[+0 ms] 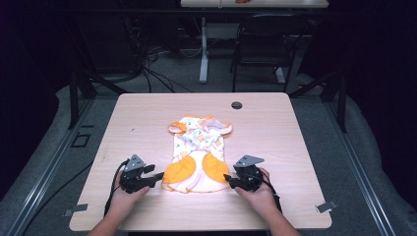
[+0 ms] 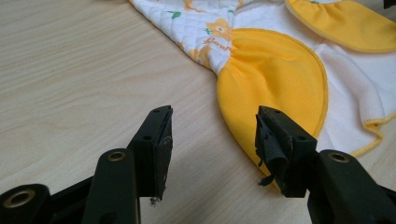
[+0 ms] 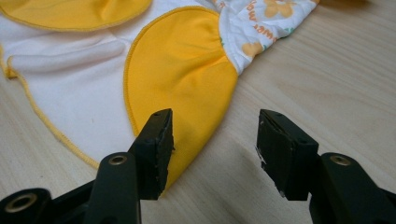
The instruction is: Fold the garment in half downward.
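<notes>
Small baby garment [image 1: 197, 153] spread flat near the middle of a light wooden table [image 1: 275, 128], neck end away from the person, hem end toward the near edge. White quilted upper part printed with orange flowers and green leaves; two rounded orange panels [image 1: 178, 172] at the hem, over a plain white lining edged in yellow stitching. Orange ruffled trim at the far end.

Orange lettering on the print: in the left gripper view reads roughly "flowe" [image 2: 215, 43], partly folded under; in the right gripper view "wer" [image 3: 258, 18] legible, remainder cut off at the frame edge. Brand not readable.

Left gripper [image 1: 158, 176] resting low on the table just beside the garment's left orange panel, jaws wide apart, nothing between them; one jaw over the panel's edge [image 2: 275, 88], the other over bare wood. Right gripper [image 1: 227, 180] just beside the right orange panel [image 3: 180, 70], jaws equally spread and empty, one over the fabric edge, one over the table.

Dark round grommet [image 1: 237, 105] in the table's far side. Black chair [image 1: 265, 44] on the floor beyond.
</notes>
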The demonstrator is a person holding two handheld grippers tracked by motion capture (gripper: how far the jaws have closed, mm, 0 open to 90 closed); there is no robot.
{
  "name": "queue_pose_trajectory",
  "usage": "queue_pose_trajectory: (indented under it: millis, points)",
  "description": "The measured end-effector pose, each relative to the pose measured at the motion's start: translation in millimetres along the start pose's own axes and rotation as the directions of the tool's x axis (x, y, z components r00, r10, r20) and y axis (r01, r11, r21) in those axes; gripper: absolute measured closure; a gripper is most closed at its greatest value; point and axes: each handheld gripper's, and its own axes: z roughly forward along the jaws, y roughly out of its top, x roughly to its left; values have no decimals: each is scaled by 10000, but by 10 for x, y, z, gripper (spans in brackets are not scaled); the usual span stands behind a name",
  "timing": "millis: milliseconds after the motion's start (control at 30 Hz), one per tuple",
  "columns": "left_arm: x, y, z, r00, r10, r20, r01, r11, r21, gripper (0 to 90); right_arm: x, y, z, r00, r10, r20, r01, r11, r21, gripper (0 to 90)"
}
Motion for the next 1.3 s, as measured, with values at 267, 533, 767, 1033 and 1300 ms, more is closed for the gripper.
queue_pose_trajectory:
  millis: [267,533,767,1033,1300]
  points:
    - [-2,0,-1,9999,94,-54,-93,9999,73,467,-5,-2,24,9999,93,-117,-92,10000,11,458]
    - [-29,13,-13,9999,61,-108,-60,10000,56,481,27,14,11,10000,-51,-54,52,9999,87,459]
    - [-28,78,44,10000,-3,-62,4,10000,78,459,30,73,70,9995,-104,-313,108,9999,133,468]
    - [5,307,225,9994,-271,196,264,9990,361,584,-36,304,150,9979,209,-607,-208,9998,22,490]
    - [-65,471,511,9993,-162,336,149,9992,384,876,-40,540,362,9987,-371,-345,381,9989,286,823]
